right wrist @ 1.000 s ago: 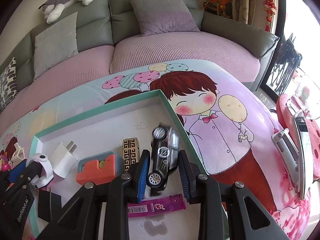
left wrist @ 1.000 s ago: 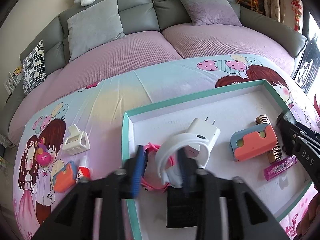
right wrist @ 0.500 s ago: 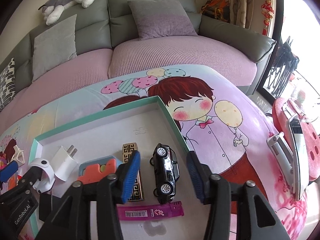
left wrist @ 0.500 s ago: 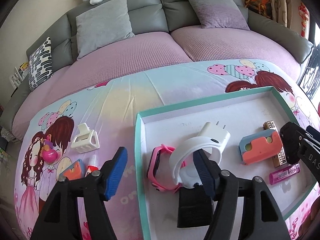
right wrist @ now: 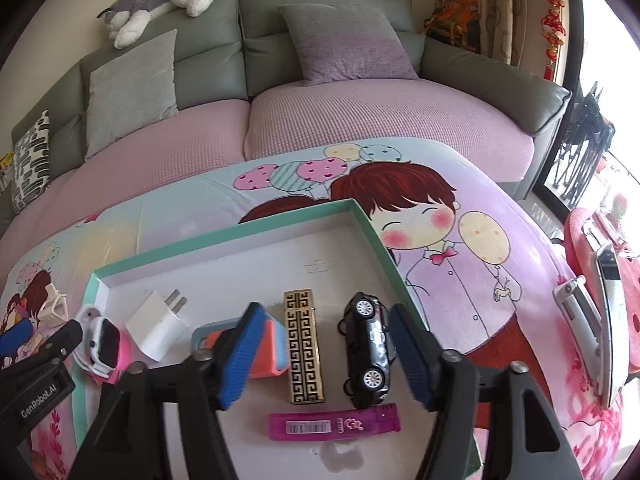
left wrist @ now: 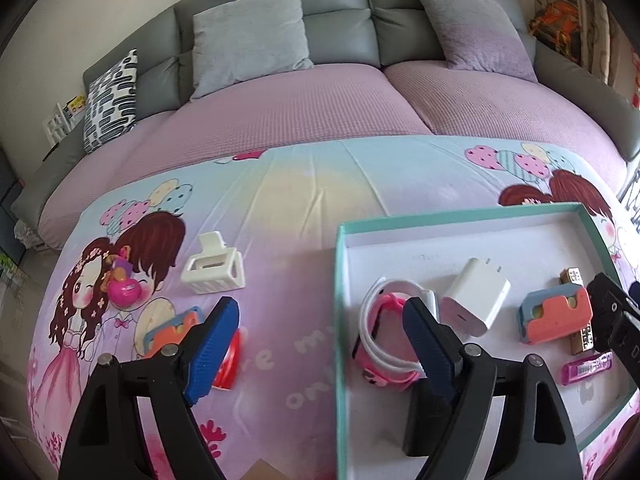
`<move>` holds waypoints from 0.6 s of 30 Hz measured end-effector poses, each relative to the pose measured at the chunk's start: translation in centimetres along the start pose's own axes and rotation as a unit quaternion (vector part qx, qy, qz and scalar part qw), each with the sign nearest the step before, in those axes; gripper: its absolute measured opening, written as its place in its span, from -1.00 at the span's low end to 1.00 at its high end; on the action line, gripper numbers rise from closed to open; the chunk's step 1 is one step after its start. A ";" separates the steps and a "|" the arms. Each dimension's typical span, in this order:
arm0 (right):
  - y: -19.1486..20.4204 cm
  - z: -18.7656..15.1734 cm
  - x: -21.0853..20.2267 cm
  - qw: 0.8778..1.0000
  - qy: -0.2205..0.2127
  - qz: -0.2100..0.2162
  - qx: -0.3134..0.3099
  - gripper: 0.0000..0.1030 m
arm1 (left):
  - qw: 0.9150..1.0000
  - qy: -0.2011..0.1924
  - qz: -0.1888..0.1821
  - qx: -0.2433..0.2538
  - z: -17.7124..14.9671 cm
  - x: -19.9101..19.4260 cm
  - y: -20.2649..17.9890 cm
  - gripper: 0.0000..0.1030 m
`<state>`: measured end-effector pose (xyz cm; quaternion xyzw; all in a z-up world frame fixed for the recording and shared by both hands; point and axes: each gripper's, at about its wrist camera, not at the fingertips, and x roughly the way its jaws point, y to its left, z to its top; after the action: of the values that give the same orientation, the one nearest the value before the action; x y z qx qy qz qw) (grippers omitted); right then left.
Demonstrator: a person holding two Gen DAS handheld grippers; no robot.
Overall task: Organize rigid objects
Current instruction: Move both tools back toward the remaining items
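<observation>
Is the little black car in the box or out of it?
In the box. The car sits on its wheels on the white floor inside the green-rimmed box, beside the gold lighter, with nothing gripping it.

My left gripper (left wrist: 320, 344) has matte black triangular plastic arms, silver pivot screws and ribbed blue pads (left wrist: 214, 350). My right gripper (right wrist: 326, 354) is built identically; white "GenRobot.AI" lettering marks the left gripper's black body.
</observation>
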<state>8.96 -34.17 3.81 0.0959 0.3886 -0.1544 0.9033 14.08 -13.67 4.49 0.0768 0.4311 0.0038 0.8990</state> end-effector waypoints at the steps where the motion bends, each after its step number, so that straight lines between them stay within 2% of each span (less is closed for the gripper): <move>1: 0.1 0.0 -0.1 1.000 -0.002 0.004 0.000 0.65 | 1.000 0.000 0.004 -0.008 0.0 0.0 0.5 0.64; 4: 0.5 0.0 -0.1 1.000 -0.003 0.015 0.002 0.78 | 1.000 0.001 0.014 -0.022 0.0 0.1 1.7 0.65; 6: 0.8 0.0 -0.2 1.000 -0.007 0.016 -0.001 1.00 | 0.999 0.001 0.018 -0.032 -0.1 0.2 2.6 0.65; 7: 1.0 -0.1 -0.3 1.000 -0.012 0.016 -0.004 1.00 | 0.999 0.000 0.020 -0.038 -0.1 0.2 3.1 0.67; 10: 1.5 -0.1 -0.4 1.000 -0.018 0.021 -0.011 1.00 | 0.998 -0.004 0.028 -0.054 -0.1 0.2 4.3 0.90; 15: 2.7 -0.1 -0.8 0.999 -0.025 0.036 -0.022 1.00 | 0.994 -0.018 0.041 -0.095 -0.3 -0.3 6.9 0.90; 18: 3.9 -0.2 -1.2 0.998 -0.029 0.057 -0.029 1.00 | 0.989 -0.038 0.053 -0.135 -0.5 -1.0 9.2 0.91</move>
<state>9.41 -30.25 4.78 0.0875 0.3600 -0.0939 0.9241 13.67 -4.63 6.25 -0.0225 0.3875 0.1066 0.9154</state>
